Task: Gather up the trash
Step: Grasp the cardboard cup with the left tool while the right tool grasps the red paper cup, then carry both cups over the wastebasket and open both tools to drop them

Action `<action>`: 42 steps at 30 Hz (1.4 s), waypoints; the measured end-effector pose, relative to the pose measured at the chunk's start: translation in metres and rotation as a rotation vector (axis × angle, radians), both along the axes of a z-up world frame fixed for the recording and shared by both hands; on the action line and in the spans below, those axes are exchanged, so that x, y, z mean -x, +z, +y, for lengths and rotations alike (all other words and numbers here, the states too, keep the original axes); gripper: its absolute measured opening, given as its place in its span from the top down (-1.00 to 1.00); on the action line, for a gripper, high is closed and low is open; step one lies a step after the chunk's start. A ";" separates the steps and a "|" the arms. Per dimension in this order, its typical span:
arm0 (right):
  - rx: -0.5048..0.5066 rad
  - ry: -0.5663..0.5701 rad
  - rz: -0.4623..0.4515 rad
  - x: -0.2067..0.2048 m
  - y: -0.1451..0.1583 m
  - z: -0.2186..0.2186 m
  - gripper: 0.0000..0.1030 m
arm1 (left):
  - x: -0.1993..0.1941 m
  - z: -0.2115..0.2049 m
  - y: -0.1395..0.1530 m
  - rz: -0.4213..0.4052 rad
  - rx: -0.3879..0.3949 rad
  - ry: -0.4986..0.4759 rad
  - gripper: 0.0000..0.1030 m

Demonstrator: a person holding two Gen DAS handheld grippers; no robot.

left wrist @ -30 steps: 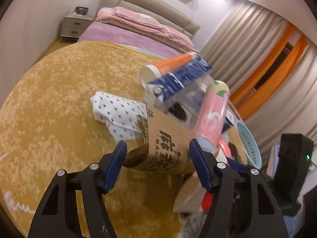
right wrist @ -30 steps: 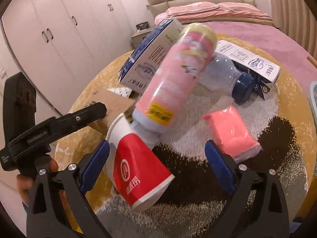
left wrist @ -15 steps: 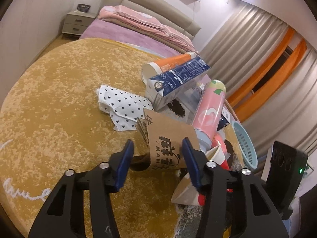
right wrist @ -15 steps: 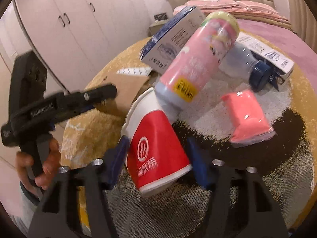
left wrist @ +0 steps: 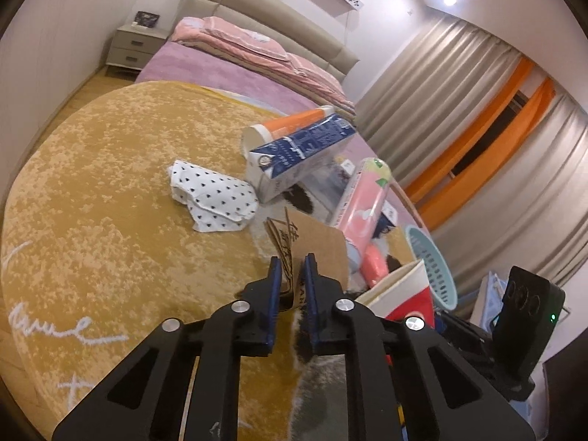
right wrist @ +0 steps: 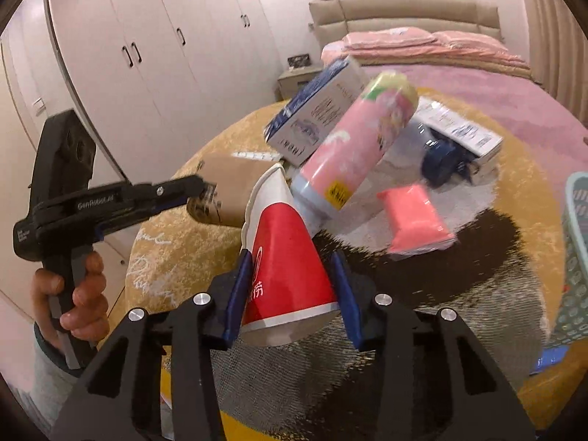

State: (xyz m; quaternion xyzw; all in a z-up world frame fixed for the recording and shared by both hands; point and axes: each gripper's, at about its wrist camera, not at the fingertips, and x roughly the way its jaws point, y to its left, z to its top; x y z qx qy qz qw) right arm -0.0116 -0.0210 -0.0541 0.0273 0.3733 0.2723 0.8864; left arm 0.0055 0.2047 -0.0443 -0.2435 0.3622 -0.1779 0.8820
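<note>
Brown kraft paper, creased and printed with dark characters, is what the left tongs [left wrist: 293, 270] are clenched on: a flattened paper bag [left wrist: 319, 246] pinched by its near edge between the blue pads, the jaws having just been closing onto it. The right tongs [right wrist: 292, 286] have likewise just been closing and now grasp a red-and-white paper cup [right wrist: 286, 268], a tapered cone lying on its side, its white rim pointing away from the tongs and its base toward the camera.

Just beyond the cup, touching its rim, leans a smooth pink cylindrical canister [right wrist: 354, 150] with a pale green cap. Behind that rests a rectangular blue-and-white carton [right wrist: 316, 114], propped at a tilt. To the right of the right tongs lies a soft pink plastic-wrapped pack [right wrist: 413, 217], and past it a clear bottle with a dark blue cap [right wrist: 439, 163] beside a second white carton [right wrist: 459, 128].

Ahead and left of the left tongs, a crumpled white wrapper with small dark triangles [left wrist: 213, 194] lies apart from the pile, and an orange-and-white cup [left wrist: 290, 128] lies behind the blue carton. Everything sits on a plush round rug [left wrist: 110, 183], mustard yellow with white and dark patches. A pale teal perforated basket [left wrist: 433, 268] lies to the right of the left tongs; its contents cannot be made out. A hand [right wrist: 73, 294] grips the left tool's black handle.
</note>
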 end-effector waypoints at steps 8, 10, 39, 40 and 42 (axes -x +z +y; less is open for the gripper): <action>-0.002 -0.069 -0.030 -0.003 0.012 -0.019 0.20 | 0.012 -0.001 0.013 -0.042 -0.002 -0.009 0.87; -0.008 -0.082 -0.022 -0.005 0.011 -0.027 0.20 | 0.012 -0.004 0.012 -0.035 -0.017 -0.027 0.84; -0.013 -0.176 -0.103 0.003 0.035 -0.068 0.20 | 0.036 -0.056 0.054 -0.180 -0.141 -0.037 0.91; -0.016 -0.192 -0.112 0.003 0.038 -0.073 0.20 | 0.036 -0.061 0.057 -0.190 -0.143 -0.048 0.91; -0.013 -0.231 -0.130 0.004 0.042 -0.085 0.20 | 0.030 -0.076 0.064 -0.207 -0.152 -0.082 0.91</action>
